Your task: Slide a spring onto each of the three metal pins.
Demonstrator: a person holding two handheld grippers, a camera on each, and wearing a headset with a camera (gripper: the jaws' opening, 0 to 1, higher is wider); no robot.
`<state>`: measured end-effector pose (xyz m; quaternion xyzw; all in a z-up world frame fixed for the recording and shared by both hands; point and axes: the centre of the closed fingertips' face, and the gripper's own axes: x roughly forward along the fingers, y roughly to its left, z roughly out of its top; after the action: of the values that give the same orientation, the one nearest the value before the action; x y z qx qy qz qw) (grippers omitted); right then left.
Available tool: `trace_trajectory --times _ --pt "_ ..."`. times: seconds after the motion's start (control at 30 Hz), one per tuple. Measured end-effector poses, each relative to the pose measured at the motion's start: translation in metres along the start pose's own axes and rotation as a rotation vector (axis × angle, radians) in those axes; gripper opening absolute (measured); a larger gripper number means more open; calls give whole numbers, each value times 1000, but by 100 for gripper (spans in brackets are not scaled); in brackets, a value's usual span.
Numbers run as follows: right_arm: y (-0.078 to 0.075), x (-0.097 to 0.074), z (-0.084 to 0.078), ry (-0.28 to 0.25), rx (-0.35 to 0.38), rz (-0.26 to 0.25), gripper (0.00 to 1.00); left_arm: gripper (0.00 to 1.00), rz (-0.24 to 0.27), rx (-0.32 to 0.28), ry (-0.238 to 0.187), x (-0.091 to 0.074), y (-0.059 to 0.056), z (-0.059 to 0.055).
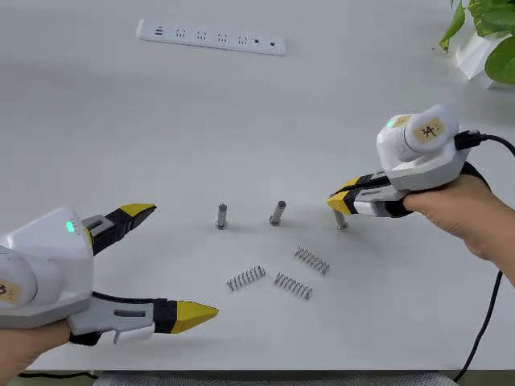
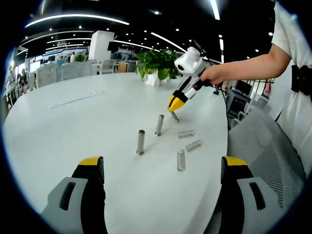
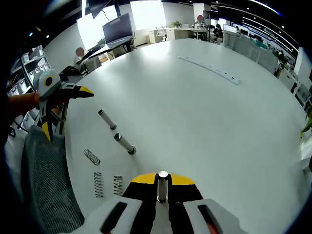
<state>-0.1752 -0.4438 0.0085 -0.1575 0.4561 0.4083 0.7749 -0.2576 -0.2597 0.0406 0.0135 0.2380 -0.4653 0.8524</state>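
Left of the middle pin (image 1: 278, 212), the left gripper (image 1: 181, 259) gapes wide with nothing in it, and the left pin (image 1: 221, 215) stands bare. Just in front of the middle pin, three springs (image 1: 293, 286) lie loose on the table (image 1: 121, 121), none yet on a pin. Right of it, the right gripper (image 1: 335, 202) is clamped on the right pin (image 1: 342, 223); its jaws likely block a spring's way down, and a tug could topple the pin.

"4" on a label (image 1: 429, 129), right gripper (image 1: 338, 204)
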Motion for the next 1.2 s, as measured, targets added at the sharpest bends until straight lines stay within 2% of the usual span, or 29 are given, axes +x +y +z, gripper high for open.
trace_trajectory --times 0.23,0.43,0.7,1.2 --pt "1 -8 -5 -16 9 -9 5 99 -5 2 0 1 -1 0" --pt "-4 -9 -10 -35 20 -16 5 99 -7 2 0 1 -2 0" --pt "2 -15 -14 -54 28 -26 5 99 -9 1 1 2 -2 -1" --pt "-1 -15 -18 -74 17 -33 4 99 -17 0 8 4 -4 -2"
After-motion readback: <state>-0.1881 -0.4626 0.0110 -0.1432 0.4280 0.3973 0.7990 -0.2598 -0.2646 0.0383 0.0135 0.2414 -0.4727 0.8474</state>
